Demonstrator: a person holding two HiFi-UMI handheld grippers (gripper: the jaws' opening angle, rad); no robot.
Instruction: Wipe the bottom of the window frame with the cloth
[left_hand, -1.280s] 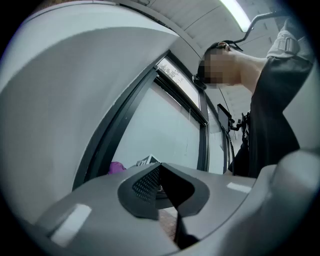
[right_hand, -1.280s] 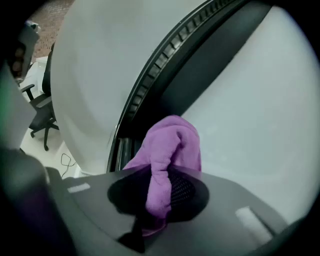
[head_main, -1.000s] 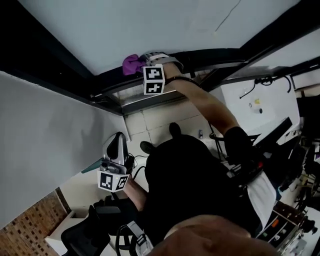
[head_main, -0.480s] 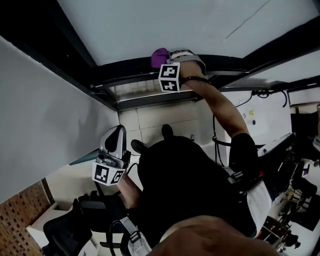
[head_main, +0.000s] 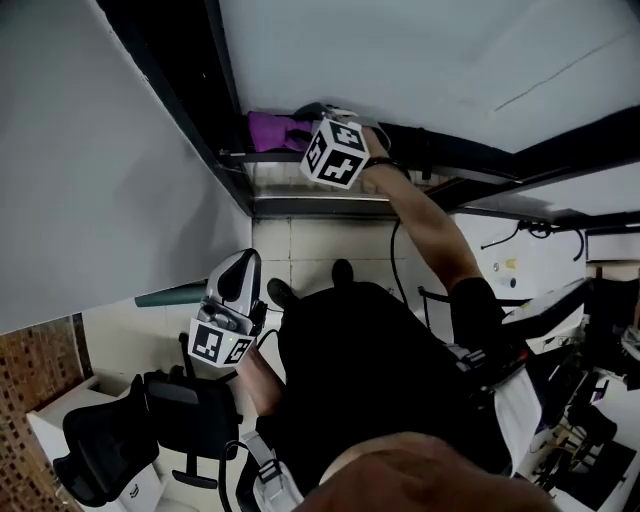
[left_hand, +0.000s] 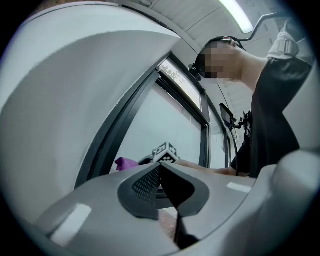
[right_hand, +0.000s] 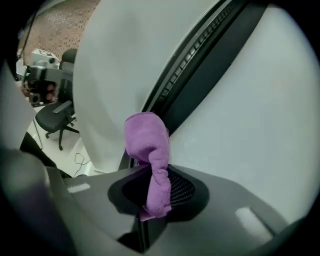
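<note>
The right gripper (right_hand: 150, 195) has its fingers closed on the purple cloth (right_hand: 148, 150), pinching one end so that the bunched free end sticks out past the tips. That bunch sits against the dark window frame (right_hand: 220, 55), at the corner where the bottom rail meets the upright; whether it presses on the rail or only hovers at it is hard to tell. From the cloth, the rail's long axis runs off to the person's right, so the wipe would likely travel along it that way. The left gripper (left_hand: 159, 172) has its fingers shut together with nothing between them. It hangs low by the person's side, well apart from the frame, leaving the right gripper as the nearer one.
</note>
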